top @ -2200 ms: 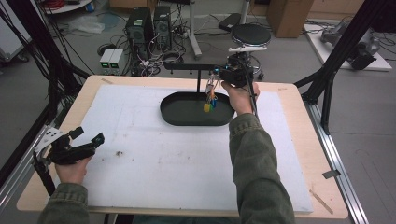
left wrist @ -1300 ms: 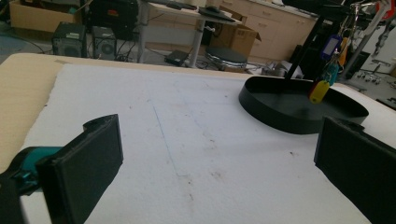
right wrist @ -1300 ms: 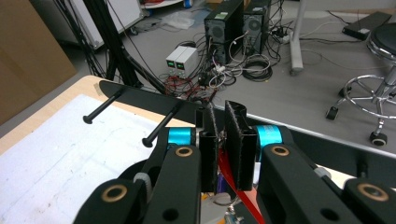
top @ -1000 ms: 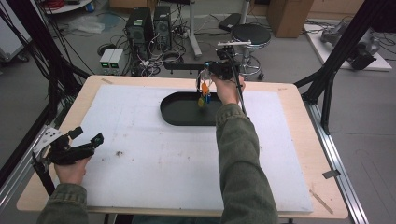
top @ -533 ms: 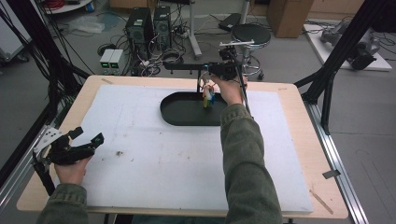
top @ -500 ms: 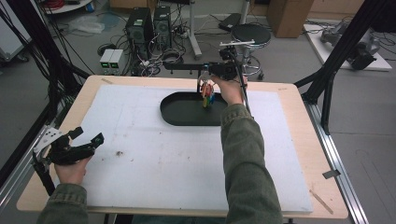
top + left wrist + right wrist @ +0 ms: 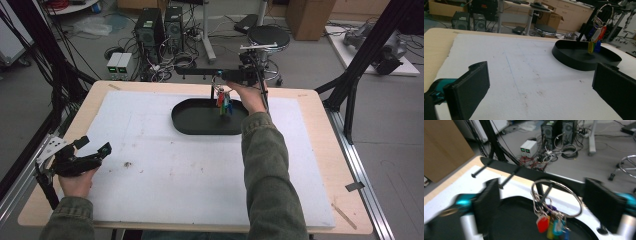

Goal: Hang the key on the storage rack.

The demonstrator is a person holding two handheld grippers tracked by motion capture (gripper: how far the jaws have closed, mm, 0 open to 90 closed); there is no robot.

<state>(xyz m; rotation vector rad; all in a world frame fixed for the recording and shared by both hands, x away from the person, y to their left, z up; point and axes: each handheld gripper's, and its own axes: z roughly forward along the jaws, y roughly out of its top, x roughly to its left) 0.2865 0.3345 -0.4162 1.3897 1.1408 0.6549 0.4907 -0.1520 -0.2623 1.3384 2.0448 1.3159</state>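
A metal key ring with several coloured tags hangs over the far part of a black oval tray. In the right gripper view the key ring hangs on a black peg of the rack. My right gripper is open, with one jaw on each side of the ring and neither touching it. From above, the right gripper is at the rack on the table's far edge. My left gripper rests open near the front left corner, nothing between its jaws. It faces the tray and the key ring.
A white foam mat covers most of the wooden table. Two more bare pegs stick out of the rack to the left. Computers, cables and a stool stand on the floor beyond the table.
My right hand has shifted left along the rack with the key ring hanging under it. The left gripper has stayed in place.
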